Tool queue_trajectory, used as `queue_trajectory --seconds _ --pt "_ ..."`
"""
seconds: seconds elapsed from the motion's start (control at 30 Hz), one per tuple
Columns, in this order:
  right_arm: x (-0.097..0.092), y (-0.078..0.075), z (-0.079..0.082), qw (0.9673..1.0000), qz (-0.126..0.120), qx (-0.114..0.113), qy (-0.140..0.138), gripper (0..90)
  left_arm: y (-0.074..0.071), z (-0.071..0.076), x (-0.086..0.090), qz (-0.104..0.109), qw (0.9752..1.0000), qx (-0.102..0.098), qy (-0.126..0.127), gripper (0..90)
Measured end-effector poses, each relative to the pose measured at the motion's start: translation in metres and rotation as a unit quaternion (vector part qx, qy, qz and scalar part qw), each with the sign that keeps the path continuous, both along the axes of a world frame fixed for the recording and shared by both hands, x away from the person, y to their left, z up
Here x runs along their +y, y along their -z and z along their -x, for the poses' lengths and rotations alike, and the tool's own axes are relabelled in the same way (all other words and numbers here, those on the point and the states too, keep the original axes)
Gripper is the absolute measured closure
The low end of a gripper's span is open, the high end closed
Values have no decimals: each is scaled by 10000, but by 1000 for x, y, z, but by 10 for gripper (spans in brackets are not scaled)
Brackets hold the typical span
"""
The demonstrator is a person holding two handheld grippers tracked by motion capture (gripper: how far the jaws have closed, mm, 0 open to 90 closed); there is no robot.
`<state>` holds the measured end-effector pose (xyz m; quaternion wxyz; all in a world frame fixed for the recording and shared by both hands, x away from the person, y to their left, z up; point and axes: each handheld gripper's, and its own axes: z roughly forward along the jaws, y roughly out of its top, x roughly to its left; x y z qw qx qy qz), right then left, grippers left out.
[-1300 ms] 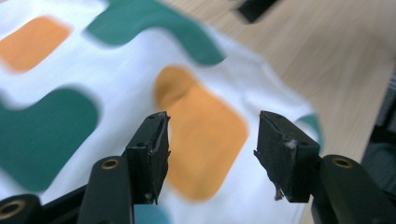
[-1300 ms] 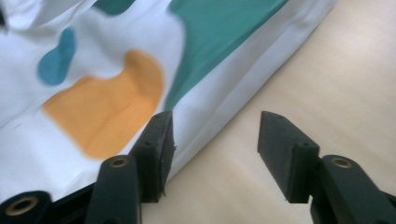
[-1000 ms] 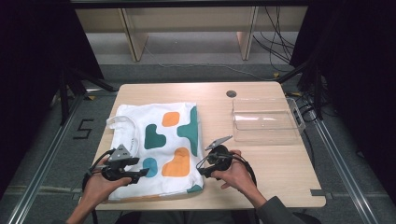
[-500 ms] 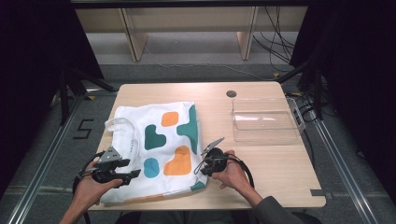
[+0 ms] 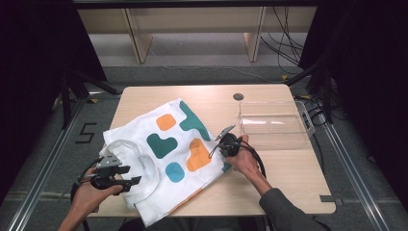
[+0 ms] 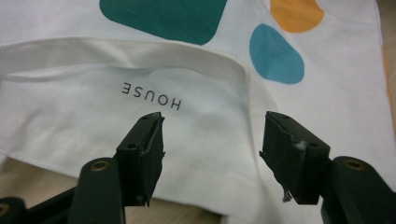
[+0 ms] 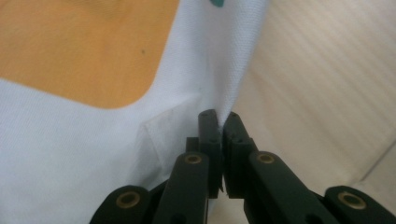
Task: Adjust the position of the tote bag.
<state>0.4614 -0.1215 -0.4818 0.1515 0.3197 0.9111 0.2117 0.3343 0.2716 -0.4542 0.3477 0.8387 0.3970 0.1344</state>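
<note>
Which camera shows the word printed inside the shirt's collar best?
The left gripper view: the label print reads HOUSE, upside down, just beyond the open fingers. In the high view it is a tiny blur; the right gripper view shows the shirt's edge.

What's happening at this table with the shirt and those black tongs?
A person is handling a white T-shirt with coloured patches on a wooden table, using tongs in each hand. The right tongs have just closed and pinch the shirt's edge. The left tongs hang open over the collar by the "HOUSE" print. A clear plastic tray sits to the right.
</note>
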Motion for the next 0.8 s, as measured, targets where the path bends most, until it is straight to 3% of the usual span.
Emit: queue_trajectory --seconds 0.1,0.17,0.23,0.33,0.4,0.53,0.57,0.63,0.67,0.8 --pt "0 1 -10 9998 112 -166 88 891 1 1 1 -5 10000 91 -10 377" --pt "1 2 -16 9994 179 -248 146 890 3 3 -3 170 9997 137 -69 377" --pt "3 2 -18 9991 247 -302 150 886 4 4 -4 140 9997 192 -20 378" --pt "2 0 -17 9987 159 -365 319 808 5 5 -5 120 9997 210 26 379" --pt "-1 -10 -11 9988 -24 -330 364 751 4 6 -6 31 9997 219 41 380" --pt "-17 -30 7 9987 -412 -179 249 702 5 10 -5 93 9994 325 106 382" --pt "-17 -30 7 9987 -412 -179 249 702 5 10 -5 93 9994 325 106 383" --pt "-33 -35 21 9972 -583 141 448 666 6 14 -4 68 9991 412 56 382" --pt "-38 -34 25 9964 -655 288 463 660 6 16 -5 157 9989 446 68 382" --pt "-48 -27 39 9952 -817 339 419 634 7 22 -7 284 9983 482 130 386"
